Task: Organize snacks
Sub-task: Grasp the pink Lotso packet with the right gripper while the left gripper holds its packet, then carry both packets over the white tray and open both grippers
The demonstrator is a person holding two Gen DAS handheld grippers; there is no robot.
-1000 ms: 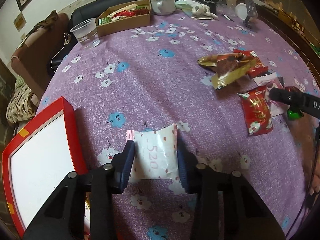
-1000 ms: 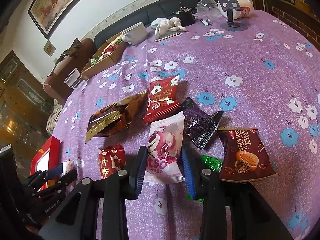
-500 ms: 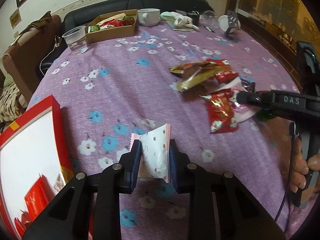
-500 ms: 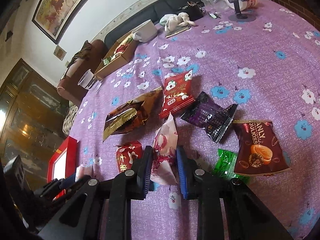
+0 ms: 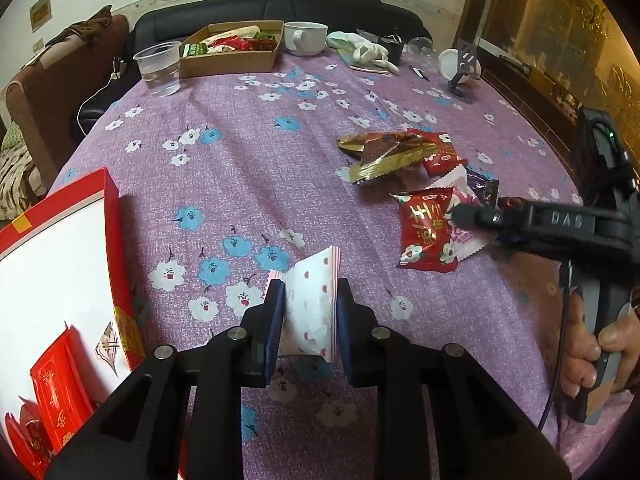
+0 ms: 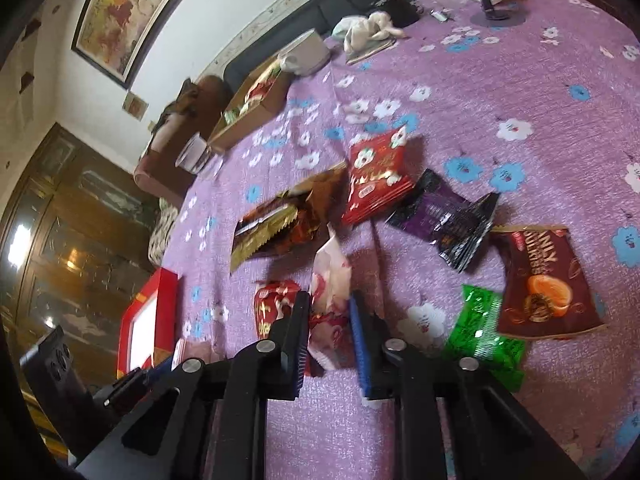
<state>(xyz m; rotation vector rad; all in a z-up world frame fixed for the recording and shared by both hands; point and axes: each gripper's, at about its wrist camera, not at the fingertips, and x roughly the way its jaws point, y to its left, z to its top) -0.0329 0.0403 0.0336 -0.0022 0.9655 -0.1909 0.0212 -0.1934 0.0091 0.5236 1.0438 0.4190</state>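
Note:
My left gripper (image 5: 307,312) is shut on a white snack packet with red dots (image 5: 314,304), held above the purple cloth just right of the red box (image 5: 114,240). My right gripper (image 6: 330,312) is shut on a white and pink snack packet (image 6: 330,280), lifted among the loose snacks; it also shows in the left wrist view (image 5: 472,216). Around it lie a small red packet (image 6: 272,304), a gold-brown packet (image 6: 280,220), a red flowered packet (image 6: 378,176), a purple-black packet (image 6: 448,216), a green packet (image 6: 480,332) and a brown biscuit packet (image 6: 544,284).
The red box holds red packets (image 5: 56,388) at its near end. At the table's far side stand a cardboard tray of snacks (image 5: 228,52), a plastic cup of water (image 5: 158,68), a white mug (image 5: 306,36), gloves (image 5: 360,50) and a phone stand (image 5: 464,68).
Both grippers closed on their packets and lifted them off the cloth. The left one moved toward the red box; the right view has tilted and swung left.

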